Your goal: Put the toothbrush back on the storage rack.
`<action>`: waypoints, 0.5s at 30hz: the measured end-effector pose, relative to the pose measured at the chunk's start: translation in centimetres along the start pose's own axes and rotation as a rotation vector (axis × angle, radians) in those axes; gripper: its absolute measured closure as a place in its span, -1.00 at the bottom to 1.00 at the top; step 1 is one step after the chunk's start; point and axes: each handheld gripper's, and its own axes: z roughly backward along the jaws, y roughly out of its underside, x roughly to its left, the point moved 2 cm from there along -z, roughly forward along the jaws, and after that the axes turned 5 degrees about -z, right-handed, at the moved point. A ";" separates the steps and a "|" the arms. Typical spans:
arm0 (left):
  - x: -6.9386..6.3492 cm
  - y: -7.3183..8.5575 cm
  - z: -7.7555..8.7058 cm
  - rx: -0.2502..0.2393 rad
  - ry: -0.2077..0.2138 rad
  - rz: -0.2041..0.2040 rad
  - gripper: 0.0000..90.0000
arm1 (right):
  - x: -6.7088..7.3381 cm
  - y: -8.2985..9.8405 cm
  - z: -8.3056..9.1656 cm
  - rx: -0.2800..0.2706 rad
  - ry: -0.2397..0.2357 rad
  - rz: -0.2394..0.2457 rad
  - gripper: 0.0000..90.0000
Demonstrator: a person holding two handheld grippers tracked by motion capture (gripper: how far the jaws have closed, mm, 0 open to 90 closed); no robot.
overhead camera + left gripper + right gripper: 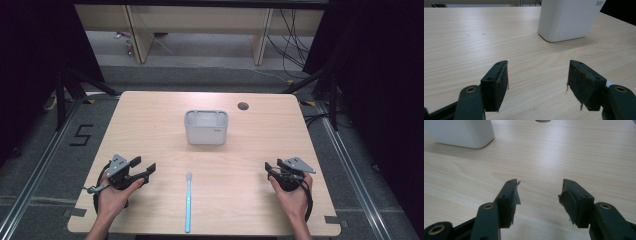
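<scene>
While both sets of fingers stand open and empty, the blue toothbrush [188, 201] lies on the counter [150, 120] between them, its long axis pointing toward the white holder [206, 127], slightly nearer the left gripper [142, 169] than the right gripper [271, 167].

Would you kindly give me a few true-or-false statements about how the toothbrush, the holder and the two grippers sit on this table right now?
1. The blue toothbrush lies flat on the table between the two hands. True.
2. The toothbrush stands inside the white holder. False: it lies on the wood, nearer the person than the holder.
3. The left gripper has open jaws with nothing between them. True.
4. The right gripper is clamped on the holder. False: its jaws are open, and the holder sits farther off.
5. The holder lies tipped on its side. False: it stands upright.
</scene>
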 end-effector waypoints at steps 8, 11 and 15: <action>-1.5 -1.0 0.6 0.038 0.015 0.021 -0.12 | 0.0 0.2 0.5 -0.007 0.032 -0.020 -0.04; -2.6 -2.0 0.7 0.141 0.028 0.022 -0.12 | 0.3 0.2 0.4 0.009 0.030 -0.051 -0.04; -3.9 -3.0 0.5 0.317 0.053 -0.005 -0.22 | 0.5 0.1 0.5 0.036 0.043 -0.078 -0.04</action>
